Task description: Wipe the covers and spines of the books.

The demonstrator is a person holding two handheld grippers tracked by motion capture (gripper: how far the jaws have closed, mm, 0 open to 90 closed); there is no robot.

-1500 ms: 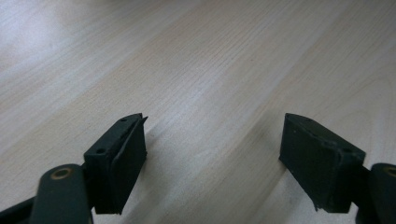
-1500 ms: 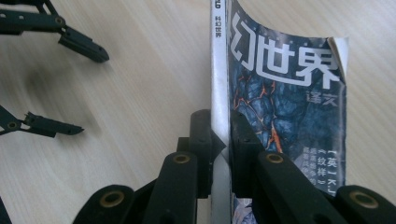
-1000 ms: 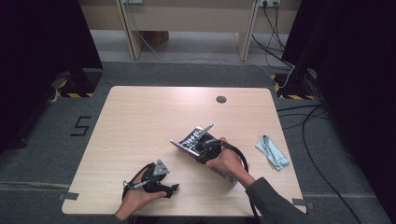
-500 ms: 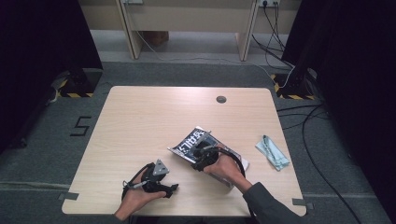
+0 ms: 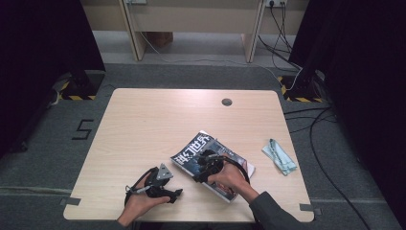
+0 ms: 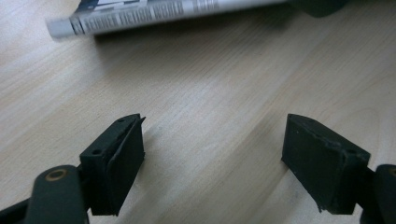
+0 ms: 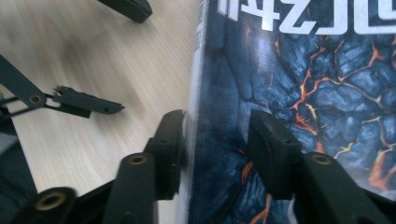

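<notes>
A magazine with a dark lava-crack cover and white lettering lies flat on the wooden table, right of centre near the front. My right gripper is over its near half. In the right gripper view its jaws stand astride the spine edge of the magazine. They have just been opening, and the right pad stands off the cover. My left gripper rests on the table by the front edge. Its jaws are wide apart over bare wood, and the magazine's spine lies beyond them.
A pale green folded cloth lies on the table to the right of the magazine. A round cable hole sits near the far edge. Cables run over the floor at the right.
The magazine, held tilted above the table before, has come down toward the front and lies flat. The right jaws have parted from it. The left hand has stayed put.
</notes>
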